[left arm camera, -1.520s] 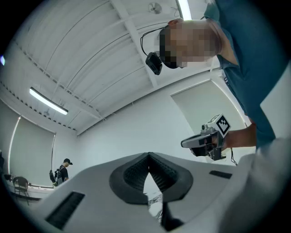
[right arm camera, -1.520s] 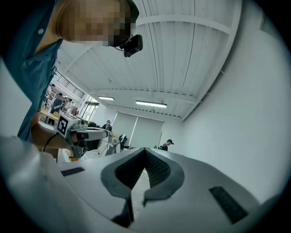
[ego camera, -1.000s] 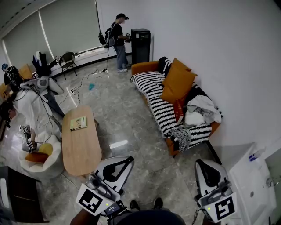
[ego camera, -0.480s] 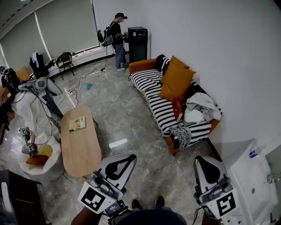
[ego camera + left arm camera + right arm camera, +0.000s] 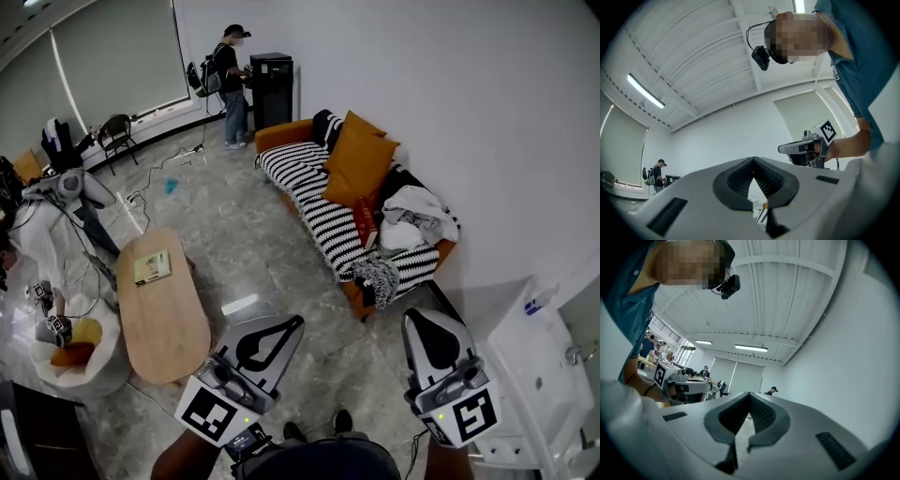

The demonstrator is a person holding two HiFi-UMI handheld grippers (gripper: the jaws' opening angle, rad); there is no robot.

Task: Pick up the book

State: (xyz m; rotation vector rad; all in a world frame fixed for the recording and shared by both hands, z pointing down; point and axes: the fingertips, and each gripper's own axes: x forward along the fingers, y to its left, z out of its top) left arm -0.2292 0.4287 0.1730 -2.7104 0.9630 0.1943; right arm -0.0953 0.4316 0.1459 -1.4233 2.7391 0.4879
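Book, pale green cover, flat on wooden table

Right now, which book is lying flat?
The pale green book on the oval wooden table lies flat, cover up. The red book stands propped against the cushions on the striped sofa.

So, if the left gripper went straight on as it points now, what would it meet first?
The left gripper would probably meet the striped sofa, at its near end; the way there looks free, depth unclear.
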